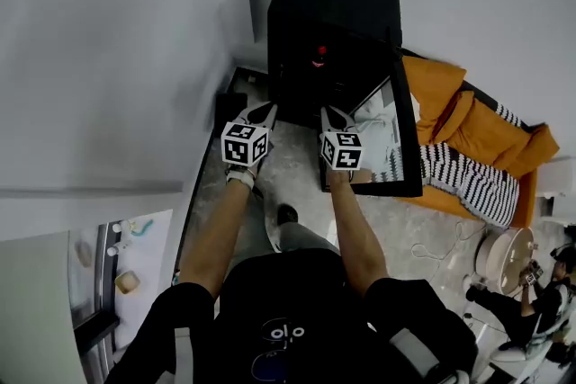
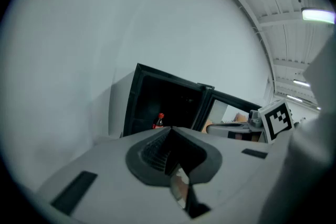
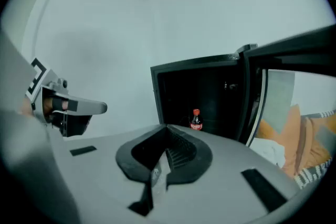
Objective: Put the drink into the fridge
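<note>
A small black fridge (image 1: 333, 4) stands against the white wall with its door (image 1: 407, 126) swung open to the right. Inside it stands the drink (image 1: 319, 61), a dark cola bottle with a red cap, also visible in the left gripper view (image 2: 159, 120) and the right gripper view (image 3: 196, 120). My left gripper (image 1: 266, 111) and my right gripper (image 1: 329, 114) hover side by side just outside the opening, well short of the bottle. The left jaws (image 2: 170, 129) meet at their tips with nothing between them. The right jaws (image 3: 167, 126) are likewise shut and empty.
Orange cushions (image 1: 468, 117) and a striped blanket (image 1: 472, 180) lie to the right, behind the open door. A white round appliance (image 1: 504, 256) and a seated person (image 1: 540, 301) are at the lower right. A white shelf with small items (image 1: 121, 256) sits at the lower left.
</note>
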Demonstrator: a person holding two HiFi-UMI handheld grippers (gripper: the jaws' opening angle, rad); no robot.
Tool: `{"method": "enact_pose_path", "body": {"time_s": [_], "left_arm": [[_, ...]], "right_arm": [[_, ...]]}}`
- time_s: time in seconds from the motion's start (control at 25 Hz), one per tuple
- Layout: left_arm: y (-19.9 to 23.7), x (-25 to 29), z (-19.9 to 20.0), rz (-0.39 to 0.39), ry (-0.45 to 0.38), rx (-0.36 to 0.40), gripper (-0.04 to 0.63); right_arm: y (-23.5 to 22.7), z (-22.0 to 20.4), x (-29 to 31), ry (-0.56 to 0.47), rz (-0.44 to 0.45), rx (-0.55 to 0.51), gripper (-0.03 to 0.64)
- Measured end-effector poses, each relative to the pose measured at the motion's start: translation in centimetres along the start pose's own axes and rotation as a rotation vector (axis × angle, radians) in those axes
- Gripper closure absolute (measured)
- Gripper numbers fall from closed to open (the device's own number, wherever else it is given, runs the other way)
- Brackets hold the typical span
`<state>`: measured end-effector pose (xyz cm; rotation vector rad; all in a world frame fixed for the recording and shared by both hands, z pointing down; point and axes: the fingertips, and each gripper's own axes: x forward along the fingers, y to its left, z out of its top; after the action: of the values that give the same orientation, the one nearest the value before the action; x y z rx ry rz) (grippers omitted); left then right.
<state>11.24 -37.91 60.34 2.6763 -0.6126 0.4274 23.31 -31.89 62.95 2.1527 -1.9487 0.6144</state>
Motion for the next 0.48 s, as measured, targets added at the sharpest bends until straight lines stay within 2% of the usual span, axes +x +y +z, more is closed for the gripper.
{"method": "enact_pose_path", "body": {"time_s": [0.48], "left_arm": [[-8.8, -10.1, 5.2, -0.03, -0.125, 0.061, 0.589]], "right_arm": [[6.0, 6.9, -9.2, -0.033, 0.179, -0.147, 0.607]]}}
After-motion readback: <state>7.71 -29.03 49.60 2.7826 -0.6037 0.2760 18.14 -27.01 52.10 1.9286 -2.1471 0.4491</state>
